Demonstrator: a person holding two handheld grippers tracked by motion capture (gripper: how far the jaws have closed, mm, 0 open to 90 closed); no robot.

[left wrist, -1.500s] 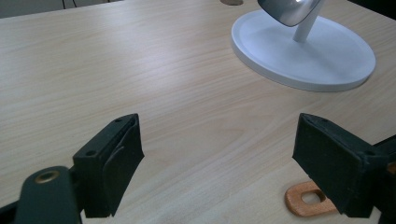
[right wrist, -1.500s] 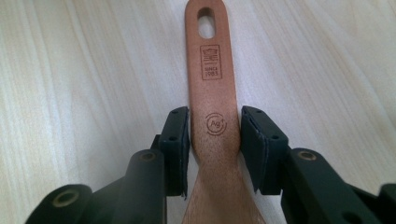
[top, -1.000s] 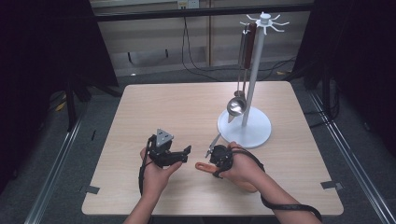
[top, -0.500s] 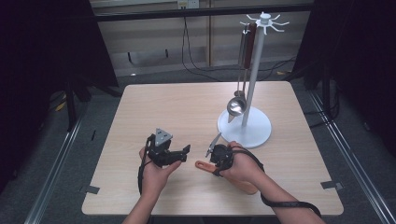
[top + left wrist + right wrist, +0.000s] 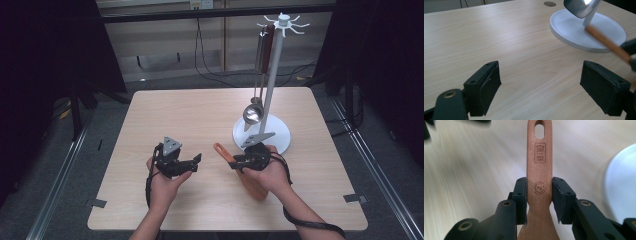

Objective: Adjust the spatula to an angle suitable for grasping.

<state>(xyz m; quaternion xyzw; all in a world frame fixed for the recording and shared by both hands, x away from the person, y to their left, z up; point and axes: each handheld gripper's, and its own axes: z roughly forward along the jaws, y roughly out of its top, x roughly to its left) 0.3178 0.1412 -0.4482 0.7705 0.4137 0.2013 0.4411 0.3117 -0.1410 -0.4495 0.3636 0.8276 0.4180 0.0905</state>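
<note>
Gripping the handle of a brown spatula [image 5: 539, 170], the right gripper [image 5: 539, 200] has its jaws pressed against both edges just above where the blade widens, and the hanging hole at the handle's end points away from the hand. From above, the spatula [image 5: 226, 154] now slants up off the table [image 5: 190, 115] with its handle toward the left gripper [image 5: 192, 162], whereas half a second ago it sat lower and flatter; the lift seems under way. The left gripper's jaws stand wide apart with nothing between them, hovering above the wood. Behind stands a white rack [image 5: 272, 132] with a metal ladle [image 5: 252, 114] hanging from its hooks, likely where the spatula goes next.
</note>
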